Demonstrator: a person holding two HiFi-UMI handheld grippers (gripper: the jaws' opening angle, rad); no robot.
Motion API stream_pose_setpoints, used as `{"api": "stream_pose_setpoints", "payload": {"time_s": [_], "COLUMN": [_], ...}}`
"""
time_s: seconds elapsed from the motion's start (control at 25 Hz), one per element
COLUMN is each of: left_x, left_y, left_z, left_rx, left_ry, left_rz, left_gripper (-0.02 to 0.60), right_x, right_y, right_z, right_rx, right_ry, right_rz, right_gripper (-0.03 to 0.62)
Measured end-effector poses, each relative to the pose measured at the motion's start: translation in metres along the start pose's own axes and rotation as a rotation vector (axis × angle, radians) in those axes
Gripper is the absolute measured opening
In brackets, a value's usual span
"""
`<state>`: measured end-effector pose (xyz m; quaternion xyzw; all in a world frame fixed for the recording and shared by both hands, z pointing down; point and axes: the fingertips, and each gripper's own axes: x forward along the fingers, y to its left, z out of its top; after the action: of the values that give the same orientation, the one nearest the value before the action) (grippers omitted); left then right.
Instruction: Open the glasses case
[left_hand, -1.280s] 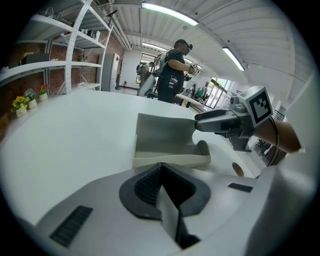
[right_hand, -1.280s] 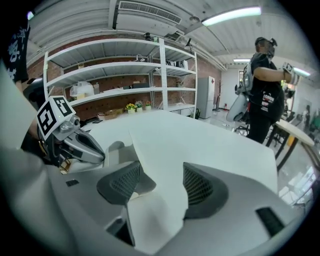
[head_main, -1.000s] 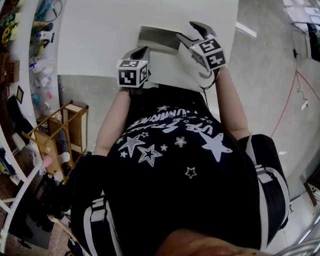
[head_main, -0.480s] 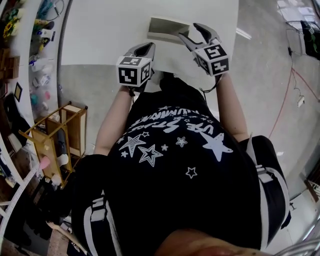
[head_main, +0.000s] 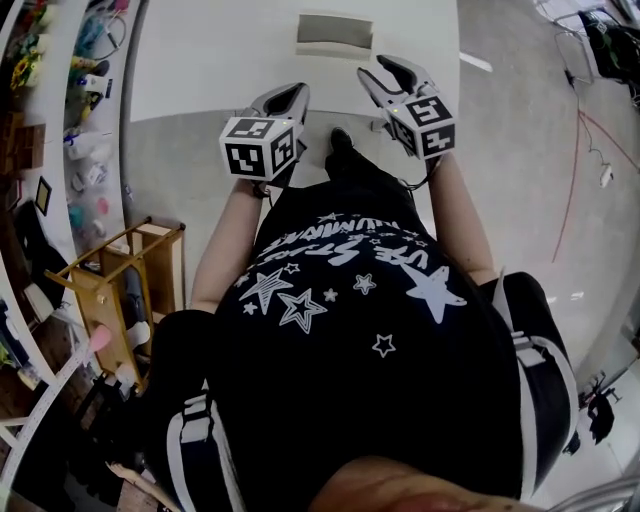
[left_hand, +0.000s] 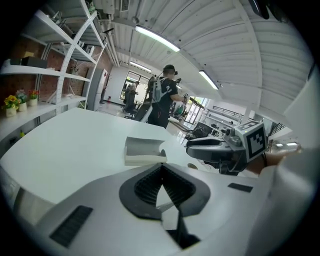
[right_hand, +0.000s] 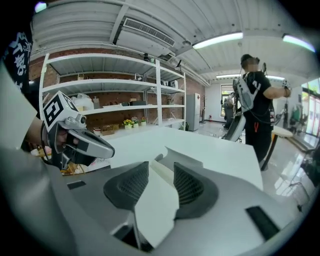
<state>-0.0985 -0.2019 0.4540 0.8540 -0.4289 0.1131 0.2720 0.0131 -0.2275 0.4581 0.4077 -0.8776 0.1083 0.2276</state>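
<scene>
Pale grey glasses case (head_main: 335, 33), white table (head_main: 220, 60), star-printed black shirt (head_main: 350, 300)

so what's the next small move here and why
Probably just draw both grippers clear: the glasses case already looks open, lid raised, and neither the shut left gripper nor the right gripper, jaws closing on nothing, touches it.

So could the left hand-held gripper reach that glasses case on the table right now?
Probably yes. Nothing stands between the left hand-held gripper and the glasses case, which lies apart from it on the white table. Its jaws are shut and empty, so they would have to open first.
</scene>
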Motion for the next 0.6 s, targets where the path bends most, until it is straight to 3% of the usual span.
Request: {"api": "stream_pose_setpoints", "payload": {"time_s": [0.32, 0.6], "left_x": [-0.054, -0.094], "left_y": [-0.04, -0.057], "left_z": [-0.019, -0.032], "left_rx": [0.033, 0.051], "left_ry": [-0.031, -0.065], "left_rz": [-0.068, -0.133], "left_gripper": [0.012, 0.012], "right_x": [-0.056, -0.093], "right_y": [0.048, 0.087], "right_z": [-0.01, -0.034], "right_rx": [0.025, 0.063], "right_ry": [-0.071, -0.091], "right_rz": [-0.072, -0.153], "right_gripper": [0.052, 0.018]}}
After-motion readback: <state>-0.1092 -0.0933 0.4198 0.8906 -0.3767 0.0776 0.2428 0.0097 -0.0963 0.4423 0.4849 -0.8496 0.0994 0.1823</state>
